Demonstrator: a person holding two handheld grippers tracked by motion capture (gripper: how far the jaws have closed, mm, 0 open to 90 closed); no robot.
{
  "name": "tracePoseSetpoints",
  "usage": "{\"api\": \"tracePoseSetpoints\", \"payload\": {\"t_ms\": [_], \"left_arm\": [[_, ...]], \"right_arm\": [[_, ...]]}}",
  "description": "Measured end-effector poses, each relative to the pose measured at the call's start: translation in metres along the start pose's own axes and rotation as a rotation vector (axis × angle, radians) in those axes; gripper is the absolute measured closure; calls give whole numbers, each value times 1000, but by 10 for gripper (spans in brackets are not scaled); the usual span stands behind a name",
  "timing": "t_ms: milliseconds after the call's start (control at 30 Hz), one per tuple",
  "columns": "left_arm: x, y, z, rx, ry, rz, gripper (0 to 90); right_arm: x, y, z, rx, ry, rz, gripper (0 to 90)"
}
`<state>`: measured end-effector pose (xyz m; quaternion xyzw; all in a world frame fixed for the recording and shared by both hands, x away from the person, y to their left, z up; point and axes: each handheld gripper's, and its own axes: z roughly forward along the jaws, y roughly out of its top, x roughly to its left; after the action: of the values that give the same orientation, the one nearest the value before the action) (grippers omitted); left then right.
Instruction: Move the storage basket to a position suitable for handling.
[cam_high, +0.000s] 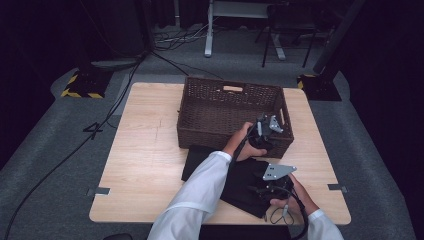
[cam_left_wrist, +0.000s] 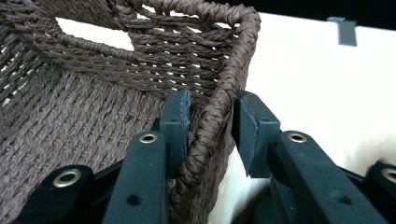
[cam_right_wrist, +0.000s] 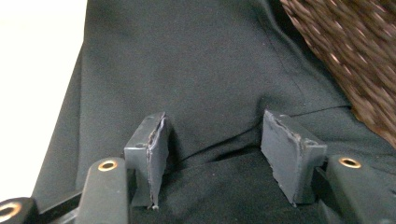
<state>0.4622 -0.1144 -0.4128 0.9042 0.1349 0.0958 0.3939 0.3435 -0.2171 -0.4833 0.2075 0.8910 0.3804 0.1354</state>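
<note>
A brown wicker basket (cam_high: 200, 127) stands at the back middle of the wooden table (cam_high: 145, 150). My left gripper (cam_high: 265, 131) reaches across to its front right corner. In the left gripper view the jaws (cam_left_wrist: 212, 100) straddle the woven rim (cam_left_wrist: 224, 70), one pad inside the basket and one outside, shut on it. A black cloth (cam_high: 200, 162) lies in front of the basket. My right gripper (cam_high: 262, 179) rests down on it. In the right gripper view the jaws (cam_right_wrist: 215, 126) stand apart, with a raised fold of the cloth (cam_right_wrist: 187, 60) between the pads.
The basket's wall (cam_right_wrist: 355, 56) lies close to the right gripper's far right. Small metal brackets (cam_high: 101, 191) (cam_high: 336, 187) sit at the table's side edges. Cables cross the grey floor at left, and stand bases with yellow-black stripes (cam_high: 82, 85) sit behind the table.
</note>
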Motion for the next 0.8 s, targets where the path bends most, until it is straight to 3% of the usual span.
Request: {"api": "tracePoseSetpoints", "payload": {"t_ms": [33, 100, 200, 300, 400, 467, 500, 633, 800], "left_arm": [[-7, 4, 4, -5, -20, 10, 634], [-10, 6, 6, -15, -22, 10, 623], [-11, 8, 3, -56, -34, -16, 452], [-10, 9, -17, -91, -3, -20, 281], [-9, 5, -41, -112, 11, -10, 263], [-7, -1, -62, -126, 20, -9, 241], [-7, -6, -74, -130, 40, -11, 241], [-10, -32, -116, -147, 86, 1, 229], [-24, -95, -152, -87, 136, 17, 231]], "right_arm": [[1, 1, 1, -3, 9, -1, 422], [2, 1, 1, -3, 7, -5, 421], [2, 0, 0, -11, 0, -10, 421], [2, -3, -3, -35, -2, -2, 413], [1, -2, -13, -46, -26, -7, 363], [-3, -3, -25, -63, -63, 25, 341], [-3, -3, -25, -63, -63, 25, 341], [-10, -9, -44, -70, -136, 76, 310], [-19, -20, -62, -66, -211, 160, 267]]}}
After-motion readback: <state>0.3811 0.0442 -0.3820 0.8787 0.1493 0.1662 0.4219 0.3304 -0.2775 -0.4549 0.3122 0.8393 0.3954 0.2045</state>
